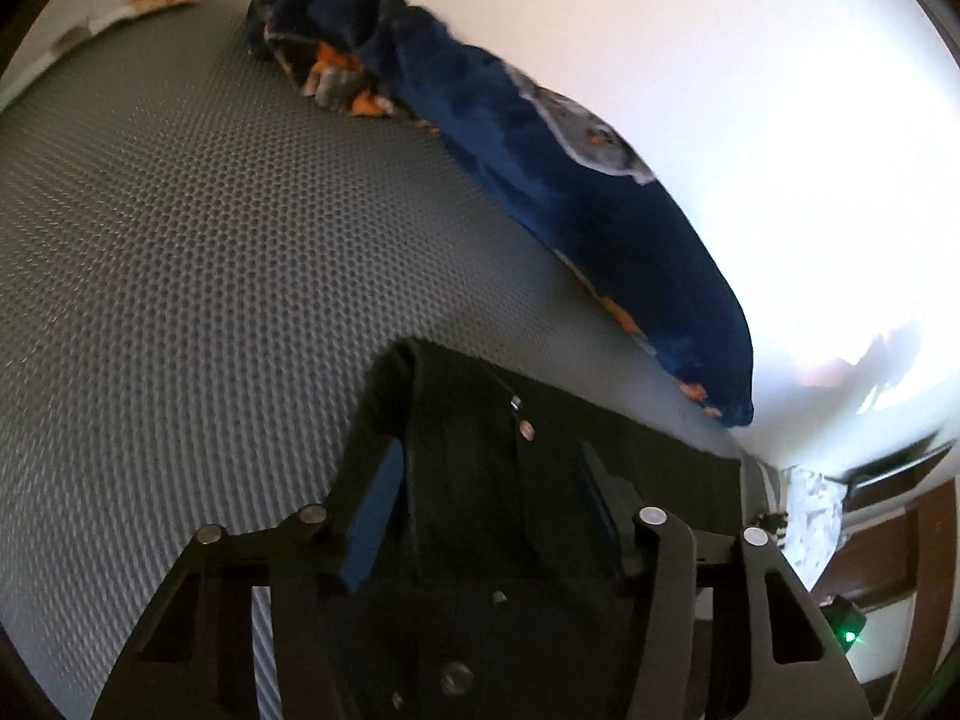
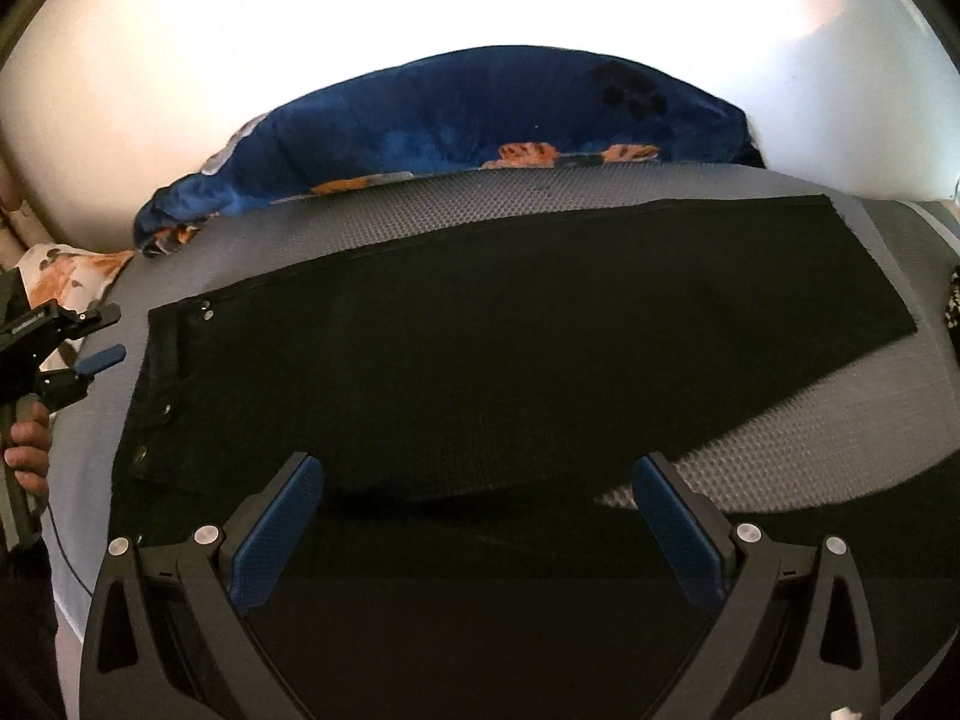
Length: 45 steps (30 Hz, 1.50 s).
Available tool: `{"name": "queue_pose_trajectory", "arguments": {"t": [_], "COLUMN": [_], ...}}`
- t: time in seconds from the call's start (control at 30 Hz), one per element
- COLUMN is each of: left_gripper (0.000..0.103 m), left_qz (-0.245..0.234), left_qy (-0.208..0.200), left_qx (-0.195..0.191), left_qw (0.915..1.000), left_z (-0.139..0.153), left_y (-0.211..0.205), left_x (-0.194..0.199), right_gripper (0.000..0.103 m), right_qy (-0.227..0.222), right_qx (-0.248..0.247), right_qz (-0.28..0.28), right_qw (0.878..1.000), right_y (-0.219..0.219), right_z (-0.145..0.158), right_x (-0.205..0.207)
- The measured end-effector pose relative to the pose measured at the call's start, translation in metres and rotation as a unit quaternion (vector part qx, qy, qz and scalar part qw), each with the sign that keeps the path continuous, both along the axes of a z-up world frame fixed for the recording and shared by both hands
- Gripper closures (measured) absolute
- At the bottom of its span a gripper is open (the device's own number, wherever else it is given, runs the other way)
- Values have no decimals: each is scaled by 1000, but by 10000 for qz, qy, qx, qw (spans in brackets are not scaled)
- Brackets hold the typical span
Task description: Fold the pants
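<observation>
Black pants (image 2: 510,360) lie flat across a grey textured mattress (image 2: 600,192), waistband with metal studs at the left, legs running right. My right gripper (image 2: 480,474) is open, hovering over the near edge of the pants with nothing between its blue pads (image 2: 678,528). My left gripper (image 1: 492,462) is open at the waistband end of the pants (image 1: 540,450), with the cloth's edge between its spread fingers. It also shows in the right wrist view (image 2: 102,336) at the far left, fingers apart, beside the waistband.
A blue blanket with orange and grey print (image 2: 480,114) is bunched along the far side of the mattress against a white wall. A patterned pillow (image 2: 72,270) lies at the left end. Furniture (image 1: 876,540) stands beyond the mattress end.
</observation>
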<state>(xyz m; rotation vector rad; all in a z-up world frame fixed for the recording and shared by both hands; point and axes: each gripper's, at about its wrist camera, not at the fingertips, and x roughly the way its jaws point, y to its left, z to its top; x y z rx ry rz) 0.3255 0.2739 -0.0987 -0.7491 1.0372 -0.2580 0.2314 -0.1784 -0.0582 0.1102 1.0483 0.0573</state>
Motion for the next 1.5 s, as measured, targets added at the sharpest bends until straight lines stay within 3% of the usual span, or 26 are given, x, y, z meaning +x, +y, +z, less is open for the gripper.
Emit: {"name": "queue_pose_trajectory", "arguments": {"t": [0.13,0.3,0.47,0.57,1.03,1.1,1.27,1.4,1.5], "left_gripper": [60,62,69,81,84,95,95,95,95], "left_qz": [-167,-261,-469,-625,-758,-784,-1013,-1257,-1374], "left_qy": [167,268,157,104,244,92,-562,-1172,-1444], "left_qx": [-252,-249,-510,-713,-726,-605,-353,-241,-204], "left_qw": [9994,9990,9975,9954,9942,9950,9926,9848,9797], "left_z": [-18,-30,-32,-29,-45,-43,-12,26,42], "left_y": [6,5,2,-6,-61,-67,-72,-87,-93], "left_x": [16,33,41,43,86,81,59,35,21], "right_gripper": [1,1,1,1,1,1,1,1,1], "right_qy": [34,80,163,188,46,45,70,118,154], "right_qx": [-44,-101,-112,-123,-153,-129,234,43,-256], "right_qz": [52,99,126,122,379,527,1157,1963,2634], "right_qw": [10000,9999,9997,9997,9992,9985,9930,9805,9642], "right_y": [8,13,16,17,20,17,-1,-8,-5], "right_z": [-5,-11,-19,-24,-33,-34,-29,-21,-17], "right_x": [14,27,35,41,71,79,114,152,177]}}
